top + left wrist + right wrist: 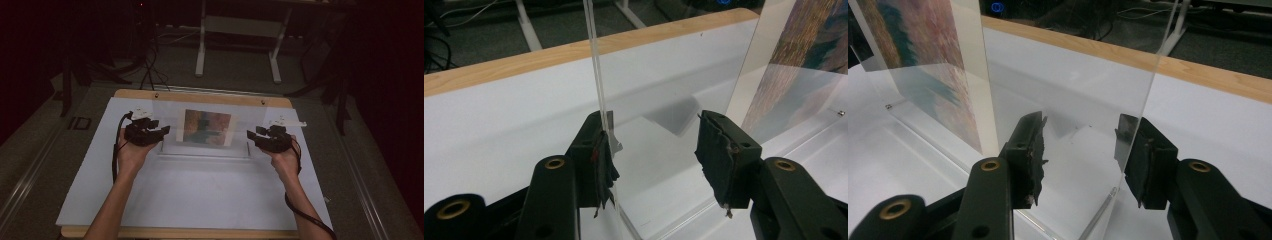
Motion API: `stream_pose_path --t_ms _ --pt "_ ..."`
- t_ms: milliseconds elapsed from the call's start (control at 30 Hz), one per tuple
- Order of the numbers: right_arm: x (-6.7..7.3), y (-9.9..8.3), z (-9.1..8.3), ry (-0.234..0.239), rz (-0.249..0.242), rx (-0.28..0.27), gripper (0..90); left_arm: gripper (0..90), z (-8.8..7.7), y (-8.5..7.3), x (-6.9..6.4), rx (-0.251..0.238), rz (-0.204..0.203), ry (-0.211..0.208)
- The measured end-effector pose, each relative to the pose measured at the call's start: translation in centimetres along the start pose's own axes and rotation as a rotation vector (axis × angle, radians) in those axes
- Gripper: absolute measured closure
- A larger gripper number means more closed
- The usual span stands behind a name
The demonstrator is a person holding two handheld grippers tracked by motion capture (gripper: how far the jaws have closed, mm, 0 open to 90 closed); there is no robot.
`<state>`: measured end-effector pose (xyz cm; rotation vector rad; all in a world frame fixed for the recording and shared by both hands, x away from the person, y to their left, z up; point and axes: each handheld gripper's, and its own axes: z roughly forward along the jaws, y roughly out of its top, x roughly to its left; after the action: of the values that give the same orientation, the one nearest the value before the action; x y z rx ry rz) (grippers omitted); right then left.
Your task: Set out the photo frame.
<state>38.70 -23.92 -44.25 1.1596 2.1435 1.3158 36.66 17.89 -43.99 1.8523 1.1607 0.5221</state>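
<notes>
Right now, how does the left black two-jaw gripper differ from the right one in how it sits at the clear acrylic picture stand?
The left gripper is at the clear acrylic picture stand's left edge, which lies against its left jaw; the right gripper is at the stand's right edge, close by its right jaw. The left gripper's other jaw stands well clear of the panel, as does the right's. Both are open, with neither clamped on the stand.

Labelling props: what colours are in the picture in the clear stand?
Picture: blurry teal, pink and ochre, cream border; right gripper view.
</notes>
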Motion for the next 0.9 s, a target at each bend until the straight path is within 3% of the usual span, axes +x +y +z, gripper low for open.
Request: stream_pose_path --t_ms 900 --pt "0.6 -1.3 0.1 0.02 0.0 0.01 53.4 48.7 -0.7 -1.6 -0.6 0.012 -0.016 0.018"
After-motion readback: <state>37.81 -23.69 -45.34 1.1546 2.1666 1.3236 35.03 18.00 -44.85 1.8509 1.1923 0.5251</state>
